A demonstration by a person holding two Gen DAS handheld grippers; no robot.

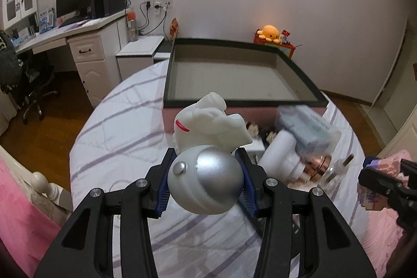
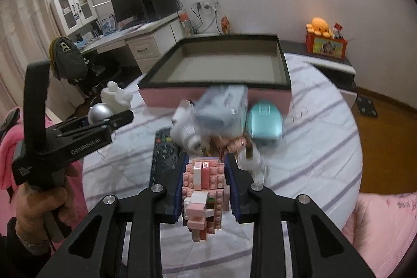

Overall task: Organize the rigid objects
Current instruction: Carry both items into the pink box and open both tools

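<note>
My left gripper [image 1: 206,181] is shut on a white figurine with a silver ball base [image 1: 206,160], held above the striped bedspread, in front of the pink box's near left corner. It also shows in the right wrist view [image 2: 112,100]. My right gripper [image 2: 206,189] is shut on a pink brick-built figure [image 2: 203,194] above the bed. The open pink box with a dark rim [image 1: 234,69] [image 2: 221,80] lies ahead of both. A blurred pile lies before it: a clear case [image 2: 224,106], a teal case [image 2: 264,123], a white device [image 2: 182,129], a remote [image 2: 163,150].
A desk with a monitor [image 1: 75,1] and an office chair [image 1: 31,85] stand at the left. A red box with an orange plush [image 1: 273,39] sits behind the pink box. A pink blanket [image 2: 385,220] lies at the right bed edge.
</note>
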